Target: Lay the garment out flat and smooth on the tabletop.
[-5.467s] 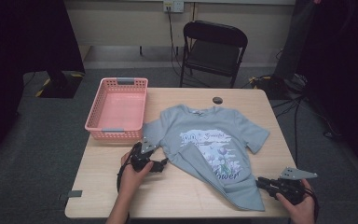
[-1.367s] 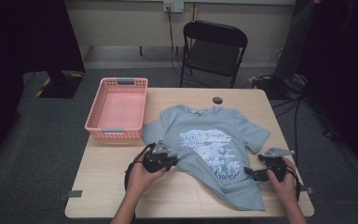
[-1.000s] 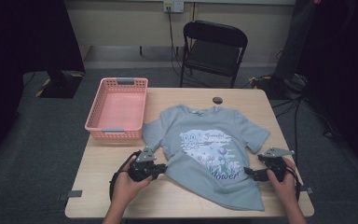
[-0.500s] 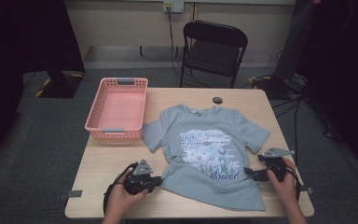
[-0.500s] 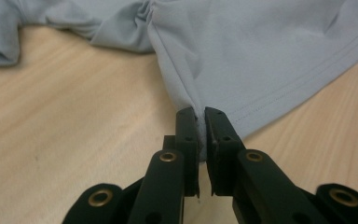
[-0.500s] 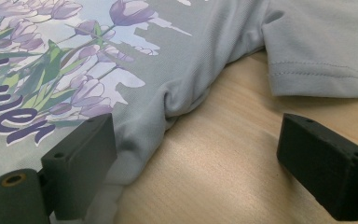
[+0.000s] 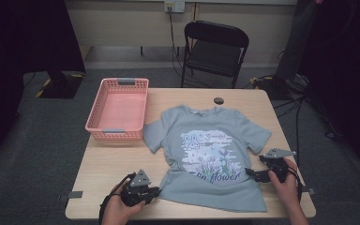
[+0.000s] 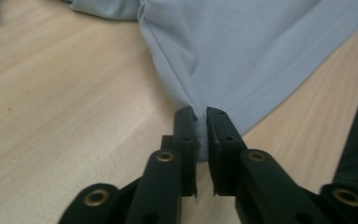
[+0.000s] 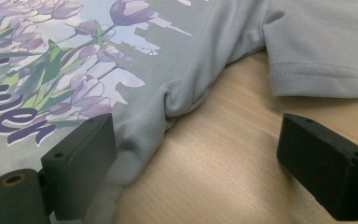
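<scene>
A grey-blue t-shirt with a flower print lies face up on the wooden table. My left gripper is at the shirt's near left hem corner. In the left gripper view the jaws pinch that corner of the shirt; they have just been opening a little, with the cloth still between them. My right gripper is at the shirt's right side below the sleeve. It is open, one jaw lying on the shirt's side seam, the other over bare wood.
A pink plastic basket stands at the table's left back. A small dark round object lies near the far edge, beyond the collar. A black folding chair stands behind the table. Cables run across the floor at right.
My left gripper has moved toward the table's near left with the hem corner, drawing the shirt's lower left side out flatter. The right gripper has stayed in place.
</scene>
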`<act>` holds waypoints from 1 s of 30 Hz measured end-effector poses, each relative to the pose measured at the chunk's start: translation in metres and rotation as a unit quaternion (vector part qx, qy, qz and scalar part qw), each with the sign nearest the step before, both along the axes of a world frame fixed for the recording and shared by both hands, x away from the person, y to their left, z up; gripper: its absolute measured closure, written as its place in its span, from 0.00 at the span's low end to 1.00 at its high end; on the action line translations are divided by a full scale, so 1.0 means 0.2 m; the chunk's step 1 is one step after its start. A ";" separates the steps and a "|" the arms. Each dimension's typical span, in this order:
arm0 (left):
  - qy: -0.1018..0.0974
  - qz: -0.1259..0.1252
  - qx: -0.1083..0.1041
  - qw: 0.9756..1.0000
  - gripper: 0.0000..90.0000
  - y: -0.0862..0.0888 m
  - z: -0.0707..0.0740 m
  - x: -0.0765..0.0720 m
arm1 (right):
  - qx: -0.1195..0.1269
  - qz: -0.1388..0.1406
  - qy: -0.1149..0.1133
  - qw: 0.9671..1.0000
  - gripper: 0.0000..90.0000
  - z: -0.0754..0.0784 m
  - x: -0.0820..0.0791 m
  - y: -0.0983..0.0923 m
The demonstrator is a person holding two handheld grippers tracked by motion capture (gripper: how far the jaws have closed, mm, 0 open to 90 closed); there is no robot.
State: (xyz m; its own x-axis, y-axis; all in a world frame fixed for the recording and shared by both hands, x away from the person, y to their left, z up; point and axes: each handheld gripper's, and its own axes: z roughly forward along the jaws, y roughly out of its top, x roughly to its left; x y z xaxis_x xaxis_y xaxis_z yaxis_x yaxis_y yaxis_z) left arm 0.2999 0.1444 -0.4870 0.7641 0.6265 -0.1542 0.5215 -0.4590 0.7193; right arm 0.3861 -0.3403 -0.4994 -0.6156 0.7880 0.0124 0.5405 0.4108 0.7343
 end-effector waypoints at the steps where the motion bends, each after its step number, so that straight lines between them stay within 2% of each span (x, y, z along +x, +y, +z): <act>1: -0.012 0.009 -0.002 1.000 0.83 0.00 0.00 0.01 | 0.000 0.000 0.000 1.000 0.12 0.00 0.00 0.00; 2: -0.022 0.021 -0.015 0.999 0.67 -0.01 0.01 0.03 | 0.000 0.000 0.000 1.000 0.12 0.00 0.00 0.00; 3: -0.025 0.022 -0.031 0.999 0.59 -0.01 0.02 0.05 | 0.000 0.000 0.000 1.000 0.12 0.00 0.00 0.00; 5: -0.036 0.024 -0.037 0.998 0.47 -0.03 0.03 0.08 | 0.000 0.000 0.000 1.000 0.12 0.00 0.00 0.00; 8: -0.047 0.025 -0.034 0.998 0.42 -0.08 0.05 0.14 | 0.000 0.000 0.000 1.000 0.12 0.00 0.00 0.00; 11: -0.040 0.028 -0.030 0.998 0.42 -0.12 0.02 0.23 | 0.000 0.000 0.000 1.000 0.12 0.00 0.00 0.00; 13: -0.030 0.033 -0.032 0.998 0.44 -0.12 0.00 0.27 | 0.000 0.000 0.000 1.000 0.12 0.00 0.00 0.00; 16: -0.015 0.030 -0.036 0.999 0.59 -0.13 -0.02 0.30 | 0.000 0.000 0.000 1.000 0.12 0.00 0.00 0.00; 17: -0.009 0.025 -0.035 0.999 0.70 -0.13 -0.01 0.30 | 0.000 0.000 0.000 1.000 0.12 0.00 0.00 0.00; 19: -0.004 0.020 -0.034 0.999 0.83 -0.14 -0.01 0.29 | 0.000 0.000 0.000 1.000 0.12 0.00 0.00 0.00; 21: -0.001 0.011 -0.028 1.000 0.91 -0.14 0.00 0.28 | 0.000 0.000 0.000 1.000 0.12 0.00 0.00 0.00; 25: 0.000 0.000 -0.016 1.000 0.94 -0.14 0.00 0.25 | 0.000 0.000 -0.001 1.000 0.12 0.00 0.00 0.00; 30: -0.003 -0.007 -0.019 1.000 0.94 -0.13 0.01 0.19 | 0.000 0.000 -0.001 1.000 0.12 0.00 0.00 0.00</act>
